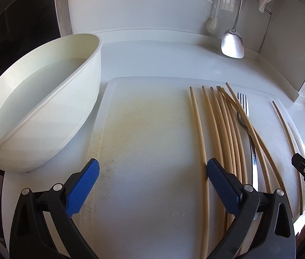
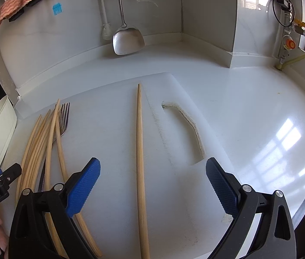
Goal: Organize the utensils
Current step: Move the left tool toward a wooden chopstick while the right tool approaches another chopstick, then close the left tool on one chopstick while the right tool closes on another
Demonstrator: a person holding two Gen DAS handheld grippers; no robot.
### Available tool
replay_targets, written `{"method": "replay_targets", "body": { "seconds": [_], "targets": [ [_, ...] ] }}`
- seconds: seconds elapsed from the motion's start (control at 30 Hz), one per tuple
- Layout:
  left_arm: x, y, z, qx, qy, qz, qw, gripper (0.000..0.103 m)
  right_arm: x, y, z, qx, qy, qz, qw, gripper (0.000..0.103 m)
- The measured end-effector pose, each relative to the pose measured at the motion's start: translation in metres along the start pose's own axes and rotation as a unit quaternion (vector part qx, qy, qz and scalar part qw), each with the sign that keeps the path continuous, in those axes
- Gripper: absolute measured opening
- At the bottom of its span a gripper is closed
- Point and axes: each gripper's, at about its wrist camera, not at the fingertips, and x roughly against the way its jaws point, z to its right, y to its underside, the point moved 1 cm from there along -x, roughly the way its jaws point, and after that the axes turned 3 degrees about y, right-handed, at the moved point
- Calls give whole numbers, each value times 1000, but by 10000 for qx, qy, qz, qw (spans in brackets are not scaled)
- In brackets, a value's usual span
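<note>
Several bamboo chopsticks (image 1: pixel 223 129) lie in a loose bundle on the right half of a white cutting board (image 1: pixel 148 129), with a metal fork (image 1: pixel 246 120) among them. One chopstick (image 1: pixel 286 133) lies apart at the board's right edge; in the right wrist view it (image 2: pixel 139 151) runs between my fingers. My left gripper (image 1: pixel 152 172) is open and empty above the board, its right finger (image 1: pixel 221 183) beside the bundle. My right gripper (image 2: pixel 152 172) is open, straddling the lone chopstick. The bundle (image 2: pixel 42 146) and fork (image 2: pixel 63 118) sit to its left.
A large white bowl (image 1: pixel 44 116) holding water stands left of the board. A steel spatula (image 1: pixel 232 43) hangs on the back wall beside a white brush (image 1: pixel 213 24). The board has a handle slot (image 2: pixel 187 125). Gas fittings (image 2: pixel 288 41) stand at the right.
</note>
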Motion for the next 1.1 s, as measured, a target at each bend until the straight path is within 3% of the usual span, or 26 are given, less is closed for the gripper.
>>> {"method": "replay_targets", "body": {
  "seconds": [0.13,0.57,0.63,0.73,0.8,1.1],
  "targets": [
    [-4,-3,14,-191,-171,-33,9997,98,-2,1,3,-7,40,-23,10000,94],
    [-5,-2,14,-66,-219,121,9997,96,-7,0,-3,349,224,122,9991,92],
    [-4,-1,14,-59,-223,129,9997,94,-6,0,-5,431,199,173,9987,87],
    [-4,-1,15,-60,-222,150,9996,89,-4,-1,-7,470,98,204,9986,75],
    [-3,-2,19,-107,-197,170,9996,79,-4,-1,-9,485,36,214,9986,68],
    [-1,0,27,-269,-65,203,9994,58,-2,-3,-7,511,25,236,9984,59]
  ]
}}
